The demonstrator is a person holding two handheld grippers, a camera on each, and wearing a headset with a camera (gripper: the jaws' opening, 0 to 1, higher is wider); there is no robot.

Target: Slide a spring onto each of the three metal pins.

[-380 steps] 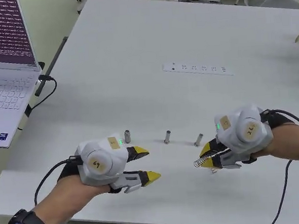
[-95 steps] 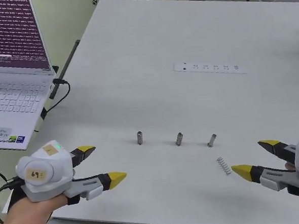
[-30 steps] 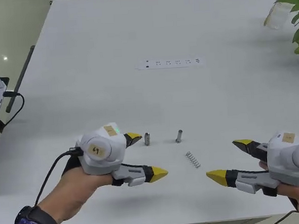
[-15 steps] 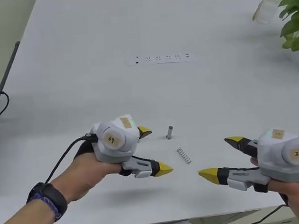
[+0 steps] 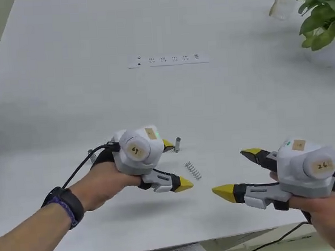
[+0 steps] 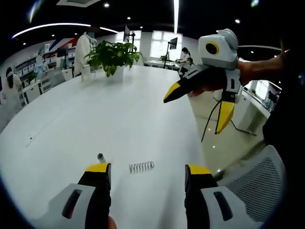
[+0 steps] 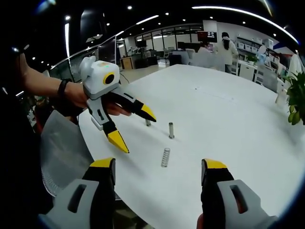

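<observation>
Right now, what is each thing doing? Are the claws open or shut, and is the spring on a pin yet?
left gripper: open, holding nothing.
right gripper: open, holding nothing.
spring: lying loose on the table, on no pin.
pin nearest the spring: standing upright, bare.
other pin: upright; too small to tell if it wears a spring.
power strip: lying flat.

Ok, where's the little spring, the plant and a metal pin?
spring (image 5: pixel 192 170), head view, middle of its coils.
plant (image 5: pixel 314 8), head view, on its green leaves.
metal pin (image 5: pixel 177 143), head view, on its upright shaft.
</observation>
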